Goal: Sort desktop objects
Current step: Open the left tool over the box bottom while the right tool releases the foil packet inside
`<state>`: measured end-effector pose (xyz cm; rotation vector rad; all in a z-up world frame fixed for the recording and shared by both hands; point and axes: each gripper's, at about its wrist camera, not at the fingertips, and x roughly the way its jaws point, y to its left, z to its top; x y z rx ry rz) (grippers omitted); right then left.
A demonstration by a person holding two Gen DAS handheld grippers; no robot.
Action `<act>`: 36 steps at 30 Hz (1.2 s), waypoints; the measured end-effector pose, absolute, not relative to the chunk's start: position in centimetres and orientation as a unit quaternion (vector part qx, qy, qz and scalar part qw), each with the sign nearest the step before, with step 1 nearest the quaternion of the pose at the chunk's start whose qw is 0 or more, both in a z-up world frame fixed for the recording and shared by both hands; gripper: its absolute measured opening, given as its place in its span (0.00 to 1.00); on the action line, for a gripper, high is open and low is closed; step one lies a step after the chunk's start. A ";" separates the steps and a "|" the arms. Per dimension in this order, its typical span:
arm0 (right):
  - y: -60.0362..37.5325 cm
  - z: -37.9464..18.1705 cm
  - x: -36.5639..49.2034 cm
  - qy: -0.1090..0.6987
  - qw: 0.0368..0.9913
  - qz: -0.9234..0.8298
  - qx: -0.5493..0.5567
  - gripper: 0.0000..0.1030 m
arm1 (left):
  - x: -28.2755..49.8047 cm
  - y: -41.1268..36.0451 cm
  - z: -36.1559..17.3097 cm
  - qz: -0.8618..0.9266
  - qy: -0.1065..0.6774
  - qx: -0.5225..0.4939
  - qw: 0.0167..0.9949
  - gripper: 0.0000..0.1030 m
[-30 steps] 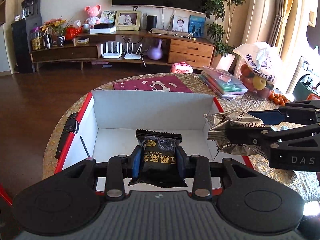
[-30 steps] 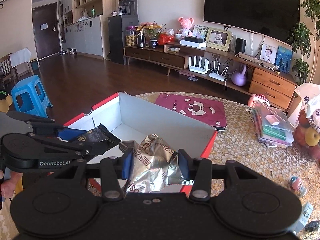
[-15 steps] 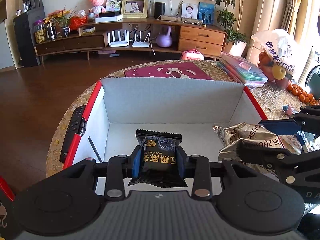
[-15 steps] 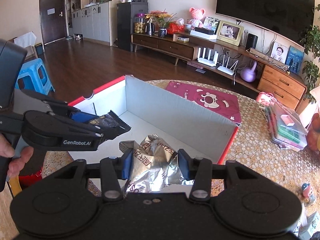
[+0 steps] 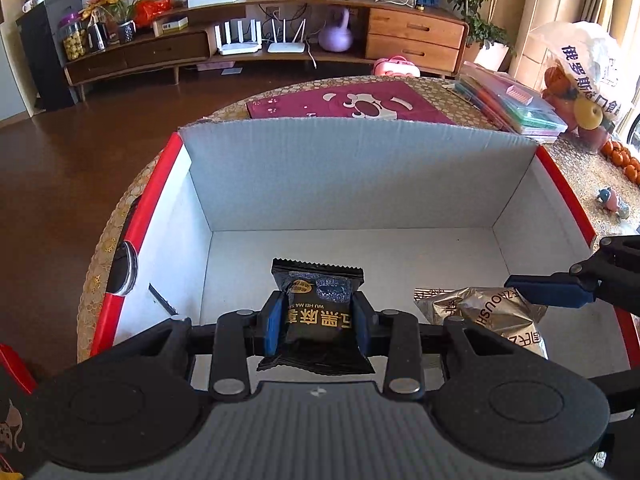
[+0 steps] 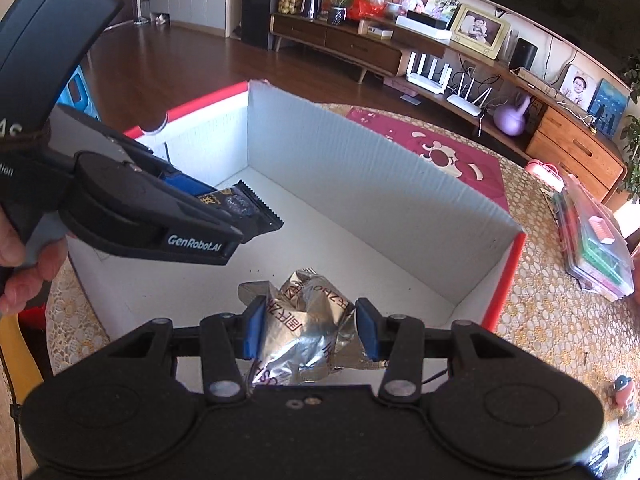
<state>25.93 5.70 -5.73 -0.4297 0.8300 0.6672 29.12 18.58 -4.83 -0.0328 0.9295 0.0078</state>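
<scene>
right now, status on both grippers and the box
Left gripper shut on black packet. Right gripper shut on silver packet. Both over open box; nothing in the way.

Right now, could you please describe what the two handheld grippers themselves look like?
Both are matte black plastic. Each has two blue-padded jaws on black linkage arms with silver pivot screws, and two round black discs on a ribbed body. The left gripper carries white "GenRobot.AI" lettering on its side, seen in the right wrist view. The right gripper matches it. No cables or sleeves show clearly.
</scene>
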 end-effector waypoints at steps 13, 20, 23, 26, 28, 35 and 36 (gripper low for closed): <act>6.8 -7.1 27.2 0.455 0.810 0.306 -0.209 0.45 | 30.5 19.3 -5.8 -0.005 0.518 -0.037 0.854 0.33; 6.9 -7.6 27.3 0.469 0.802 0.302 -0.213 0.46 | 30.8 19.3 -6.2 -0.013 0.546 -0.037 0.837 0.34; 6.9 -7.6 27.2 0.466 0.804 0.301 -0.213 0.48 | 30.7 19.3 -6.1 -0.013 0.548 -0.034 0.835 0.34; 6.9 -7.4 27.2 0.464 0.806 0.300 -0.215 0.52 | 30.8 19.3 -6.1 -0.012 0.551 -0.035 0.834 0.34; 6.8 -7.2 27.0 0.457 0.809 0.300 -0.215 0.57 | 30.7 19.4 -6.0 -0.011 0.550 -0.039 0.834 0.38; 5.8 -5.5 26.8 0.439 0.825 0.299 -0.191 0.76 | 30.3 19.6 -5.2 0.000 0.536 -0.041 0.843 0.57; 5.6 -5.3 26.6 0.437 0.826 0.301 -0.190 0.77 | 30.3 19.6 -5.1 0.001 0.534 -0.042 0.844 0.57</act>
